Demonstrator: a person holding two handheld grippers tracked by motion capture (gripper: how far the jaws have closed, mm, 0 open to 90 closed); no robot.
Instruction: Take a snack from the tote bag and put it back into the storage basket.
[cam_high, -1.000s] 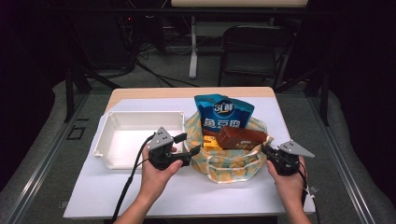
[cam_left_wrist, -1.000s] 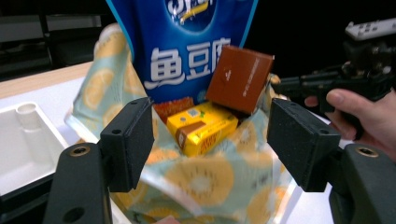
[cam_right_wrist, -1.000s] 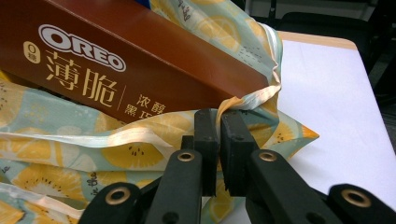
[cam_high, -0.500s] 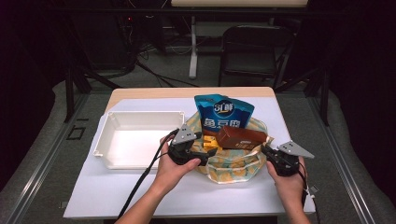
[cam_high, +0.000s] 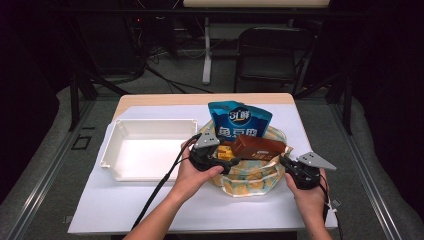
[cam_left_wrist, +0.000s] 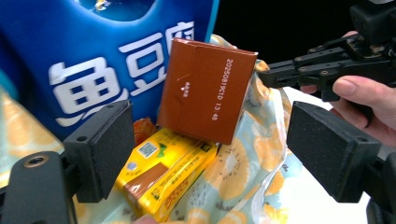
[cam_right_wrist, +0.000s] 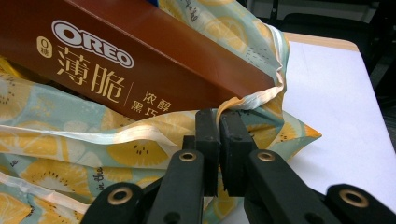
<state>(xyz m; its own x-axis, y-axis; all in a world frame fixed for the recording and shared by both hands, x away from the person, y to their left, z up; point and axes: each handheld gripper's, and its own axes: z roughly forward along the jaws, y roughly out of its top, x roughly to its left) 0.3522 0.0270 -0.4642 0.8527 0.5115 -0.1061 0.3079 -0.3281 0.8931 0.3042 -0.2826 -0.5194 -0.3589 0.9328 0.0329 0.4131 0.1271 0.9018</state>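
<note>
- Right gripper (cam_right_wrist: 218, 122) is clenching the rim of the bag (cam_high: 252, 175) at the table's near-right edge.
- Left gripper (cam_left_wrist: 210, 154), jaws just opening, is standing released around the yellow pack (cam_left_wrist: 163, 172) and brown box (cam_left_wrist: 205, 93).
- Tray (cam_high: 112, 152) is lying apart, left.

Lighting, high view: I noted the white table (cam_high: 150, 210) brightly lit from overhead, the room behind it nearly black; the chair (cam_high: 270, 55) barely emerged from the gloom. Shadows under the forearms were soft and short. The white tray (cam_high: 145, 150) ran close to washed out, its detail thin. Sharpness there was moderate, slightly grainy.

Left gripper view: the brown box (cam_left_wrist: 205, 93) was crisp and evenly lit; the near black pads (cam_left_wrist: 112, 140) were soft. I saw mild sheen on the blue pouch (cam_left_wrist: 93, 70).

Right gripper view: I saw print on the box sharp, the far table edge blurred.
</note>
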